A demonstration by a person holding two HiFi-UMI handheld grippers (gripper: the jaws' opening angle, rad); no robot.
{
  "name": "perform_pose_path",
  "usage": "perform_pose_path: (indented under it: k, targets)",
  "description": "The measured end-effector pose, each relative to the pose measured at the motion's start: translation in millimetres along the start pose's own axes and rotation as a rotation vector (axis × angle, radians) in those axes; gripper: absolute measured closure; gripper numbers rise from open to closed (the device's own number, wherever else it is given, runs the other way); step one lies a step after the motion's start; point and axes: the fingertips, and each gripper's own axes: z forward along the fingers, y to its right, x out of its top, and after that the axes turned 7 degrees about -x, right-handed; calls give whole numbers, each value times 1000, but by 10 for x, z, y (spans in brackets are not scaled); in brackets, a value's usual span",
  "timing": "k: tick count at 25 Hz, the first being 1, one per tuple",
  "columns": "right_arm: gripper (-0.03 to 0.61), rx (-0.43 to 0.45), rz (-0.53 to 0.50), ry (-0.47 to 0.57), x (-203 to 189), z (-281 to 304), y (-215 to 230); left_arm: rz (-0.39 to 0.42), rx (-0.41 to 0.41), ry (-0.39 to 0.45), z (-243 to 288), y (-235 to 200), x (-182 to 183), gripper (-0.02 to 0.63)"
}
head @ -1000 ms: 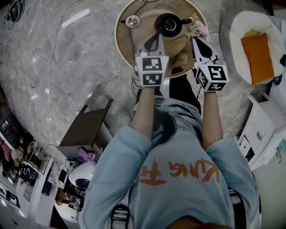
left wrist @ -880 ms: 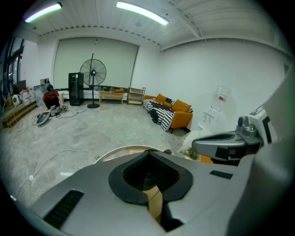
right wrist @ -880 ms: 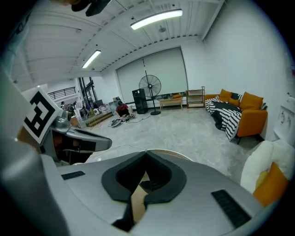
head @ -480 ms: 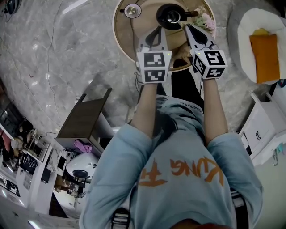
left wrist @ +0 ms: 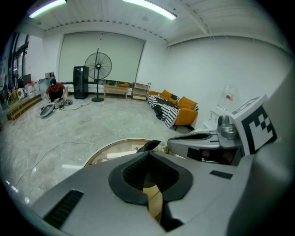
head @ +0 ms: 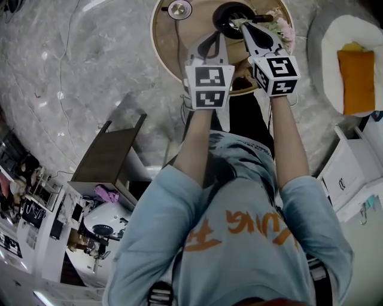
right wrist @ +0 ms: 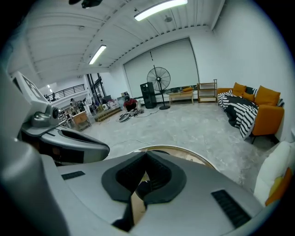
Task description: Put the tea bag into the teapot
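Head view: both grippers reach out over a round wooden worktop (head: 157, 36) at the far edge of the frame. The black teapot (head: 227, 12) stands at the far side of it, with a small round dish (head: 178, 8) to its left and a bunch of flowers (head: 278, 27) to its right.

The right gripper (head: 244, 27) angles left, and its tip lies at the teapot's rim. A small pale patch shows at that tip. It is too small to tell whether that is the tea bag, and no other view shows the bag clearly.

The left gripper (head: 209, 37) sits just left of the right one, nearer than the teapot, over bare wood.

Left gripper view: the left gripper's (left wrist: 150, 151) jaws are clenched, tips meeting, with only wood seen through the gap below them. The teapot (left wrist: 150, 145) shows just beyond, and the right gripper (left wrist: 203, 140) lies close on the right.

Right gripper view: the right gripper's (right wrist: 147, 152) jaws are likewise pressed together at the tips. A dark shape and wood show through the gap beneath.

Off the worktop to the right is a white seat (head: 326, 54) with an orange cushion (head: 357, 72).
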Motion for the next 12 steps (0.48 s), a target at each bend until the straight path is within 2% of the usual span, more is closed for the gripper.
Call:
perform_pose_path:
  k: [12]
  targets:
    - [566,17,-41,-27,-69,252,40,-22,14,-15,123,-68,-95,588]
